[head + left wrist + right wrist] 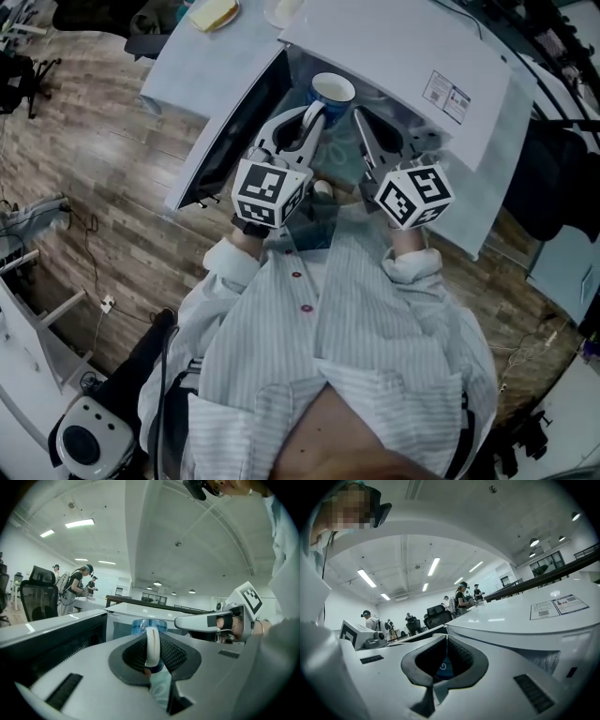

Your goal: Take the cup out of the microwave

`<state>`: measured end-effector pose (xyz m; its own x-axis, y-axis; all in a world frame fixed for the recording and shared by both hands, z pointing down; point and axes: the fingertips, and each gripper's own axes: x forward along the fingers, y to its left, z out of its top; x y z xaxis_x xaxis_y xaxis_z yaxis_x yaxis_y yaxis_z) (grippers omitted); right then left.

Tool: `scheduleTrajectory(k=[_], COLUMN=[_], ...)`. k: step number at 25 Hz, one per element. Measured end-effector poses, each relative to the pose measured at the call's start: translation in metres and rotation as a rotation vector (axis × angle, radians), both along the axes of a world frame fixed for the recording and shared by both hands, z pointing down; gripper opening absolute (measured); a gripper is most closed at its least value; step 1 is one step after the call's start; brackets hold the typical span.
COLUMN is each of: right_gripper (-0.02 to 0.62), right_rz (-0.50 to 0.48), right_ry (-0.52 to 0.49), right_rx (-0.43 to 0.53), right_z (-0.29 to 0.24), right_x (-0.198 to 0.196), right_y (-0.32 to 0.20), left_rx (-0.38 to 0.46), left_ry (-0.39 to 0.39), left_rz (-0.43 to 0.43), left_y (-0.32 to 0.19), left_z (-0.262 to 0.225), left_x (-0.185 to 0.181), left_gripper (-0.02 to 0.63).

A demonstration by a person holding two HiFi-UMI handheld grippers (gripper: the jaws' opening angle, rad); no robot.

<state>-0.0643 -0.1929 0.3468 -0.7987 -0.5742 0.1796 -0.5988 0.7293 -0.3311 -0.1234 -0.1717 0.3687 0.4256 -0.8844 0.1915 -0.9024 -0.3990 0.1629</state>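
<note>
At microwave (403, 56) mouth, L gripper (314, 117) is clamping cup (333, 92) handle (152, 644) for steady lift-out; R gripper (360, 120) is idling shut, empty.

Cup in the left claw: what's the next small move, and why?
Probably draw the left claw straight back toward you, holding the cup level. Its pads are clamped on the cup's white handle, and the cup hangs at the microwave's open front beside the swung-out door. The right claw is shut on nothing, so the left carries the cup alone.
</note>
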Motion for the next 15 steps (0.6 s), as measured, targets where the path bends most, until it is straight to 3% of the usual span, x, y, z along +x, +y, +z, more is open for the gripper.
scheduleTrajectory(k=[15], right_gripper=[0.035], right_rz=[0.029], right_ry=[-0.012], right_rx=[0.046], right_z=[-0.021], right_x=[0.014], right_y=[-0.001], left_rx=[0.097], left_ry=[0.052], left_rz=[0.002], left_y=[0.008], left_z=[-0.047], left_x=[0.002], left_gripper=[0.061])
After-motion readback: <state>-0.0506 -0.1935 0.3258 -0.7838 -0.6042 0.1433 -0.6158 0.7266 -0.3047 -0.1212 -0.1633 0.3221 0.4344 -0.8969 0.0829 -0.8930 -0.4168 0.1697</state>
